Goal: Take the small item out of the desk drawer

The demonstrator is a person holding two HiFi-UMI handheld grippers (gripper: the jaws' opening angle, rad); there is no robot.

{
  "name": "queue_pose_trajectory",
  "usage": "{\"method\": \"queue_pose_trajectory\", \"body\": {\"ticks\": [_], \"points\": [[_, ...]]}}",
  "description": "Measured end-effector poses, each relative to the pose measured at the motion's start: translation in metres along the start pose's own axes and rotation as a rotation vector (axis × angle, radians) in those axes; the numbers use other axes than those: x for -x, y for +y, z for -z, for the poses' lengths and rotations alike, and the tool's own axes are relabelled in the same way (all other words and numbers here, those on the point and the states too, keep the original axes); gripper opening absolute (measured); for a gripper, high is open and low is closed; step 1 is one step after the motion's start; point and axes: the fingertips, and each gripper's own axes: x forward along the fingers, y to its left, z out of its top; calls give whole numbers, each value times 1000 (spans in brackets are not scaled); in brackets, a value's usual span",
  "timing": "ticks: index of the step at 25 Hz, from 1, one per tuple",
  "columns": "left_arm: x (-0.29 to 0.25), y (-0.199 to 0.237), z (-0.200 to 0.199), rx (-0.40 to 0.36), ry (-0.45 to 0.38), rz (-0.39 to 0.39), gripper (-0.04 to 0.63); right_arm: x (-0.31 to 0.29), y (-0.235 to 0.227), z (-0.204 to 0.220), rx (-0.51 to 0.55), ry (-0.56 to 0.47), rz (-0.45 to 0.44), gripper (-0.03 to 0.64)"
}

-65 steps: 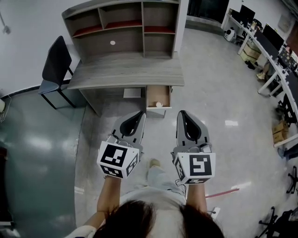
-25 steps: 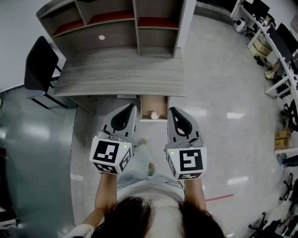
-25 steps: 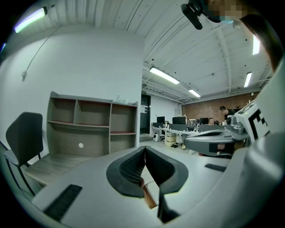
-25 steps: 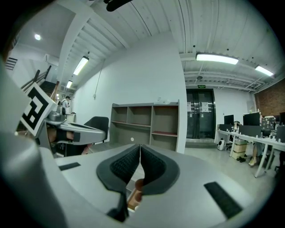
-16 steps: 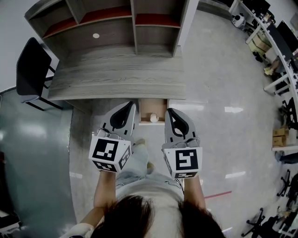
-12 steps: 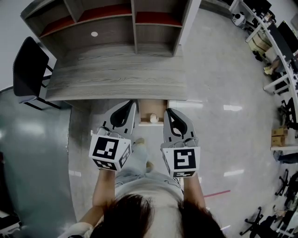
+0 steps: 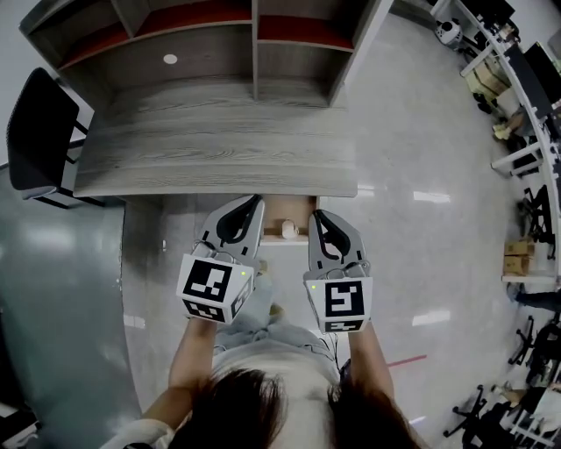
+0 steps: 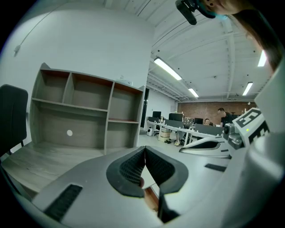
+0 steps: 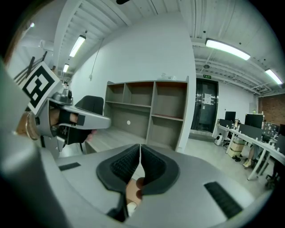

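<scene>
From the head view, the drawer (image 7: 279, 209) stands pulled out under the desk's (image 7: 210, 149) front edge. The item (image 7: 288, 230), small, pale and round, lies inside near the drawer's front wall. The left gripper (image 7: 252, 203) and right gripper (image 7: 315, 217) flank the drawer, tips just beside its two sides, and neither touches the item. Shelves (image 7: 210, 26) rise at the back of the desk, with a white dot (image 7: 170, 59) on their back panel, and a dark chair (image 7: 35, 131) stands at the left.

The head view does not show how the jaws stand, but the gripper views do. In the left gripper view the pads meet in a closed line with nothing between them. The right gripper view shows the same: pads pressed together and empty.

Neither gripper view shows the item clearly. Below the right jaws a tan strip of drawer and a pale bit peek through, too small to name. These low views show the room the head view crops: office desks (image 8: 196, 129) with seated people, and a dark door (image 9: 204, 107) past the shelves.
</scene>
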Motion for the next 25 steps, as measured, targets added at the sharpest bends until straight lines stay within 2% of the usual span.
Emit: {"method": "queue_pose_trajectory", "body": {"ticks": [13,25], "points": [[-46,24,40,15,48,57,17,-56,22,67,2,148,-54,29],[-78,39,84,36,95,79,16,-89,22,133,-30,280,-31,31]]}}
